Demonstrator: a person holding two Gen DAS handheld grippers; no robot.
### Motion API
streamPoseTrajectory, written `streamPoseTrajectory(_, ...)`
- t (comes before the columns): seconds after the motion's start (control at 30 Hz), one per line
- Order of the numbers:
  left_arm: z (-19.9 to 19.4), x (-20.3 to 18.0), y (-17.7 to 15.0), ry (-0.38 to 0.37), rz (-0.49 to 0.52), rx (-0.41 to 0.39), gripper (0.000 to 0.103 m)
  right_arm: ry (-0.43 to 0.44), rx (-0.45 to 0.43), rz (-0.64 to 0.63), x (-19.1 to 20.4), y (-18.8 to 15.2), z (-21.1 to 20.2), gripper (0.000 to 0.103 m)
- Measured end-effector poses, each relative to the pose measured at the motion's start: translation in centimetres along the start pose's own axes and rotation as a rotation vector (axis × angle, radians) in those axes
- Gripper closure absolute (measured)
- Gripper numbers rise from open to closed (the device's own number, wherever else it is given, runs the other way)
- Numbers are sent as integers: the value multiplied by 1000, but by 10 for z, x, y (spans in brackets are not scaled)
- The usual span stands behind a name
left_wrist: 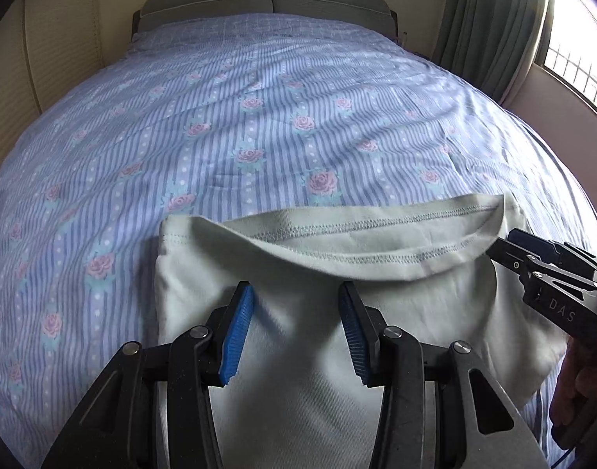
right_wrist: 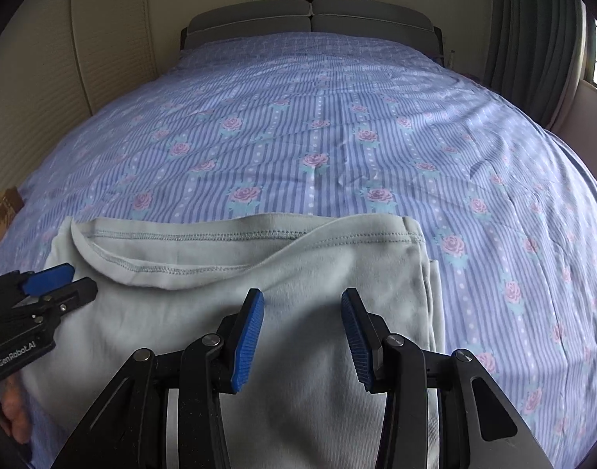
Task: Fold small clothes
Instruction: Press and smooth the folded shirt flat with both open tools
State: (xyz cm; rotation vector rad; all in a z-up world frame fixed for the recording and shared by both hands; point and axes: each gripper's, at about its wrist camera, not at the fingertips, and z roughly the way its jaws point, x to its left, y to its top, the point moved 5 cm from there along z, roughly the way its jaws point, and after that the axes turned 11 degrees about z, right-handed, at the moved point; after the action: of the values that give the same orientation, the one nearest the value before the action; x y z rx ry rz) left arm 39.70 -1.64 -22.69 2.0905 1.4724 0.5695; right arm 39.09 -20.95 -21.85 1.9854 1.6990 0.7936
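- Bedroom scene: bed (left_wrist: 259, 90) under a blue striped, rose-print cover, grey headboard behind, curtained window to one side.
- Left tool (left_wrist: 296, 328): jaws spread, nothing between the pads, poised over the cloth.
- Right tool (right_wrist: 302, 332): also parted and empty, over the same cloth.
- Pale green garment (right_wrist: 298, 265) lies at the near end of the bed, partly folded, stitched neckline at its far edge.
- Risk: a pinch catching only the top layer would let the lower layers slip and skew the fold.
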Motion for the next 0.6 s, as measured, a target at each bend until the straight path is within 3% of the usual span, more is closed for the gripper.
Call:
streamPoseTrajectory(0.3,22,29,21,43,-45,-20,56,-2,18,82,-13,30,29,60)
streamPoseTrajectory(0.6,-25,32,-7,77,-37,-71,57,6,-34,123,-33,16,-20,58)
